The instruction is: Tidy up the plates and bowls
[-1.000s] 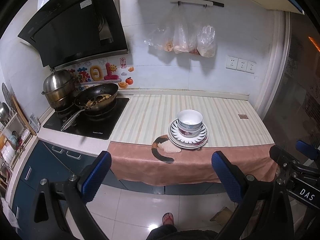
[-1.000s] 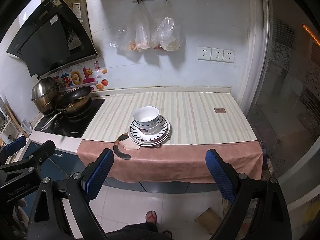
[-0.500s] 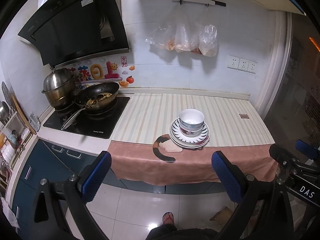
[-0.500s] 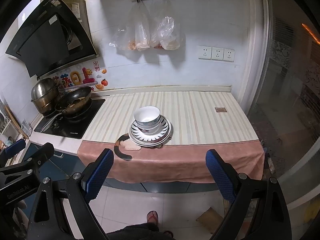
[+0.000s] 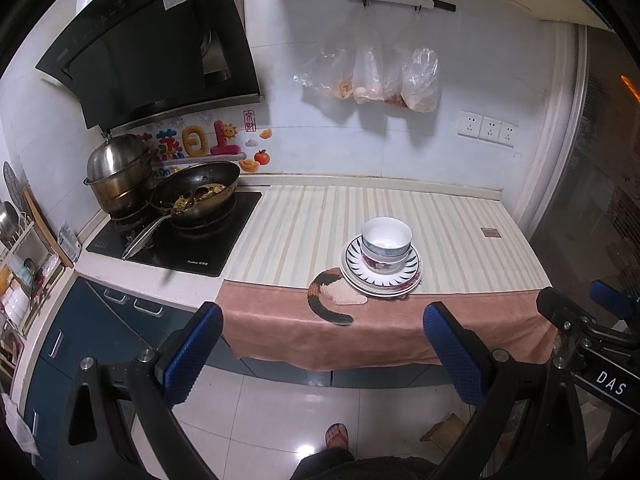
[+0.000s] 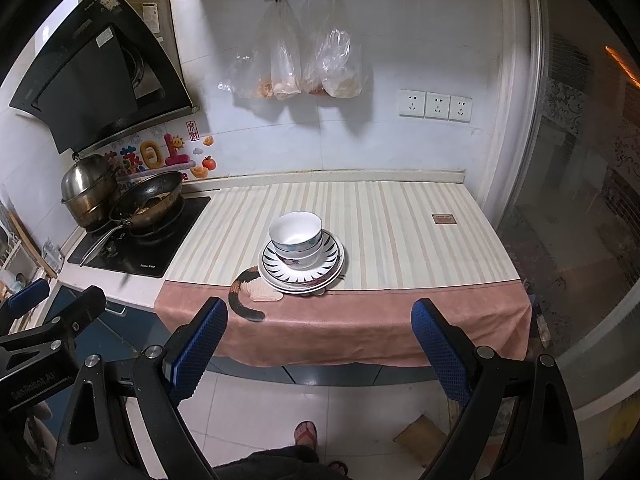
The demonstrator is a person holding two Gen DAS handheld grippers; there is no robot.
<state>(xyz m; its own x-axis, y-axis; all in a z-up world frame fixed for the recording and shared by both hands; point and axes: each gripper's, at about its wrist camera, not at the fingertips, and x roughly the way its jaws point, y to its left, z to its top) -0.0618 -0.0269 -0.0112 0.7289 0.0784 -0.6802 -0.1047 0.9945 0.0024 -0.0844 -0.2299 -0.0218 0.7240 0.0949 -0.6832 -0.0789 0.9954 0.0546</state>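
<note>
Two bowls (image 5: 386,248) nested on stacked plates (image 5: 380,278) near the surface's (image 5: 440,232) front edge; both grippers, left (image 5: 324,354) and right (image 6: 320,354), held well back, fingers spread wide, empty. The lower bowl apparently sits loose; a one-sided grasp could tip the stack, or drag it off the cloth (image 5: 384,332).

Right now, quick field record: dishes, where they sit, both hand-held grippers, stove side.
dishes: two nested bowls on stacked plates
location: striped counter mat, near its pink front border, partly over a cat-shaped pad
left hand-held gripper: open, empty, back from the counter
right hand-held gripper: open, empty, back from the counter
stove side: wok with food, steel pot behind it
</note>
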